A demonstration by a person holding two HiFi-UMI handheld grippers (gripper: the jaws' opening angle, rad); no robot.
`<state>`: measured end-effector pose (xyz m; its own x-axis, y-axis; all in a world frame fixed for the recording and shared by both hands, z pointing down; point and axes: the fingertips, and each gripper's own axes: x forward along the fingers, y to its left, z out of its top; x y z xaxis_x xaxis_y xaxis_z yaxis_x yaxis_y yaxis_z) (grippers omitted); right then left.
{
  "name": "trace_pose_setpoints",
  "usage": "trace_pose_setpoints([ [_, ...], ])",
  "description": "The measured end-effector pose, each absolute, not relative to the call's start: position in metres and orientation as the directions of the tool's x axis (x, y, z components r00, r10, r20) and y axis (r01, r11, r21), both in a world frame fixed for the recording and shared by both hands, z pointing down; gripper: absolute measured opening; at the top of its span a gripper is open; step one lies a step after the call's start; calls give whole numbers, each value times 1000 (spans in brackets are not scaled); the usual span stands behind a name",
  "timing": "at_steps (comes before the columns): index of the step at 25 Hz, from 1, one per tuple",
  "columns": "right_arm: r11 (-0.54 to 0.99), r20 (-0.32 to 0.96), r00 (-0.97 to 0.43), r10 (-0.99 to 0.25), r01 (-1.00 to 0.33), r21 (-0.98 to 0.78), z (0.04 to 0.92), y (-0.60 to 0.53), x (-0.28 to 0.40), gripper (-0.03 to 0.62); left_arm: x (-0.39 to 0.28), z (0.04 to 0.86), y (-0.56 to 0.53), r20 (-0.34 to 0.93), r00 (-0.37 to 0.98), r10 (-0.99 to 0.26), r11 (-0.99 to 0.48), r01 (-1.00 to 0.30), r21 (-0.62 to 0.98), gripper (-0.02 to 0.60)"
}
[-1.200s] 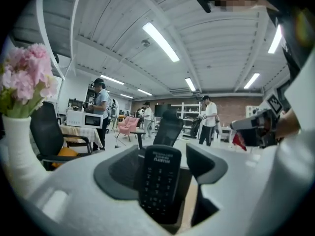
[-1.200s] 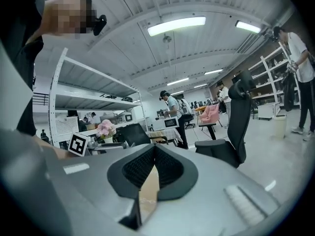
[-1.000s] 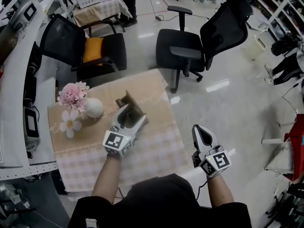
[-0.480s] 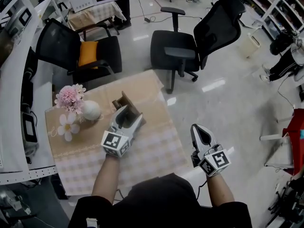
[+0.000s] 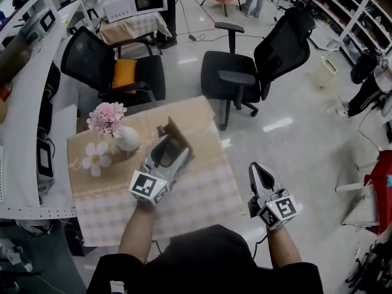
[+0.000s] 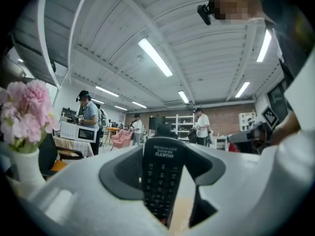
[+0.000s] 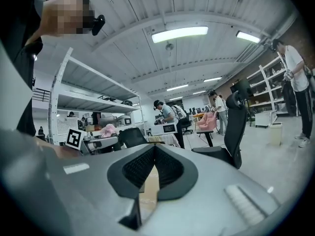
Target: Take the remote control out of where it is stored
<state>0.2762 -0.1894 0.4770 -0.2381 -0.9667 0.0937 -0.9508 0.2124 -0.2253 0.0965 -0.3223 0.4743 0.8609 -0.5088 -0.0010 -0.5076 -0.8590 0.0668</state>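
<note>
A black remote control (image 6: 161, 181) stands upright between the jaws of my left gripper (image 6: 162, 156), its printed end pointing away from the camera. The jaws are closed in on its two sides. In the head view the left gripper (image 5: 170, 150) reaches into a brown wooden holder (image 5: 173, 132) on the table, and a dark shape shows between its fingers. My right gripper (image 5: 257, 167) hangs off the table's right edge over the floor. It is shut, with nothing in it, and its pads (image 7: 142, 168) meet in the right gripper view.
The table (image 5: 196, 188) has a beige checked cloth. A white vase (image 5: 127, 138) with pink flowers (image 5: 105, 116) stands just left of the holder. Two black office chairs (image 5: 245, 66) (image 5: 110, 66) stand beyond the table. A white counter (image 5: 24, 121) runs along the left.
My left gripper stays at the holder with the dark remote between its jaws. The head view has shifted a little. My right gripper has hardly moved.
</note>
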Motion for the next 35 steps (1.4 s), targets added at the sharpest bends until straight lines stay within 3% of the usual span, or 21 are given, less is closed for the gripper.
trace_pose_setpoints([
  [5,257,52,-275,-960,-940,-224,459,-177,254,5,64,427,-297,-97,842,-531,-847,-522,101,258],
  [10,322,9,-332,-943,-922,-214,442,-167,223,5,23,407,-269,-106,814,-571,-821,-567,67,256],
  [23,477,-7,-491,-871,-843,-246,439,-173,137,5,-96,445,-203,52,693,-719,-693,-721,20,256],
  [35,547,8,-566,-824,-800,-246,450,-176,95,5,-152,515,-166,213,610,-763,-614,-787,54,256],
])
